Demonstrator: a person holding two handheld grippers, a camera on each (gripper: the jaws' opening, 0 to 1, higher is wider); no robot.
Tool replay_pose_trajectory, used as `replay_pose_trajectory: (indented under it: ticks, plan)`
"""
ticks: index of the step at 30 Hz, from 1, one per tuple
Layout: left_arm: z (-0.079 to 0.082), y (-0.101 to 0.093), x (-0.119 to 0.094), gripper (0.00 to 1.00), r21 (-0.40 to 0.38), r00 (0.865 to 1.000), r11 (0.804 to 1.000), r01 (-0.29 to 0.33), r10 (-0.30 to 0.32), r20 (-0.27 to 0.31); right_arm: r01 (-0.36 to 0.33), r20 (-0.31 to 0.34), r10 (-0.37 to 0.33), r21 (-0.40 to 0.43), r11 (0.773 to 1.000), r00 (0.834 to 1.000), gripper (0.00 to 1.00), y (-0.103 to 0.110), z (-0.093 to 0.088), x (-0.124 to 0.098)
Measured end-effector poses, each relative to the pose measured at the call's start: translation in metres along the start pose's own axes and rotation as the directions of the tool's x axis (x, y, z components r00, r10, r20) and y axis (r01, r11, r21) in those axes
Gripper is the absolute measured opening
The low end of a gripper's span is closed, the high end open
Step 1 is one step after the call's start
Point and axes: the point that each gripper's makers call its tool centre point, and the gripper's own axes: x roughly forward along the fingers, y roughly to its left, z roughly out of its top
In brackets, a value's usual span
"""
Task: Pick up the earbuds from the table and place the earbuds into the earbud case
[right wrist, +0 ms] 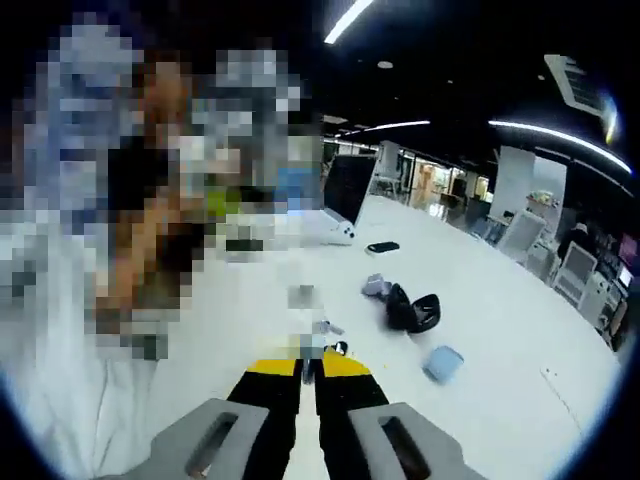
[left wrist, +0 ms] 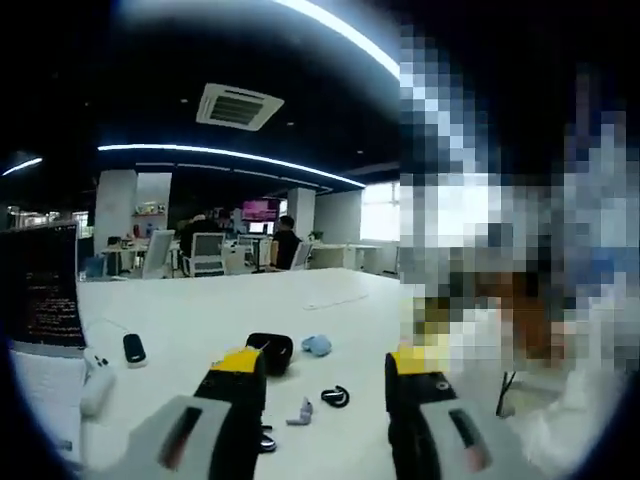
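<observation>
The earbud case (left wrist: 272,351) is black and stands open on the white table (left wrist: 200,315). In front of it lie a black ear-hook earbud (left wrist: 335,396) and a small grey piece (left wrist: 303,411). My left gripper (left wrist: 324,366) is open above them, its yellow-tipped jaws wide apart and empty. In the right gripper view the earbud case (right wrist: 415,312) sits ahead to the right. A small dark earbud (right wrist: 340,348) lies just past the tips of my right gripper (right wrist: 309,368). Its jaws are pressed together, and I cannot make out anything between them.
A light blue pouch (left wrist: 317,345) lies beside the case. At the left are a small black device (left wrist: 134,348), a white object (left wrist: 97,386) and a dark monitor (left wrist: 42,290). The right gripper view shows the pouch (right wrist: 442,362), a grey item (right wrist: 375,287) and a monitor (right wrist: 350,186).
</observation>
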Motion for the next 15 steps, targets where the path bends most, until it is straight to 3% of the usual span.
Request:
replay_pose_trajectory:
  ticks: [3,7,10,13,15]
  plan:
    - [0.007,-0.003,-0.001,0.49,-0.008,0.999,1.000,0.016,-0.016,0.035,0.094,0.073,-0.094,0.001,0.996,0.993,0.05,-0.012,0.009,-0.036]
    - [0.011,-0.009,-0.001,0.49,-0.006,0.998,0.999,0.036,-0.035,0.058,0.193,0.163,-0.194,0.025,0.981,0.967,0.05,-0.020,0.019,-0.076]
    - [0.014,-0.014,0.000,0.49,-0.007,0.996,0.999,0.050,-0.050,0.073,0.245,0.230,-0.248,0.044,0.969,0.941,0.05,-0.021,0.025,-0.100]
    - [0.016,-0.017,0.001,0.50,-0.002,0.995,0.998,0.062,-0.061,0.082,0.302,0.296,-0.309,0.068,0.951,0.904,0.05,-0.024,0.027,-0.124]
    - [0.015,-0.018,0.002,0.50,-0.005,0.994,0.998,0.066,-0.066,0.083,0.308,0.322,-0.319,0.085,0.948,0.892,0.05,-0.023,0.023,-0.132]
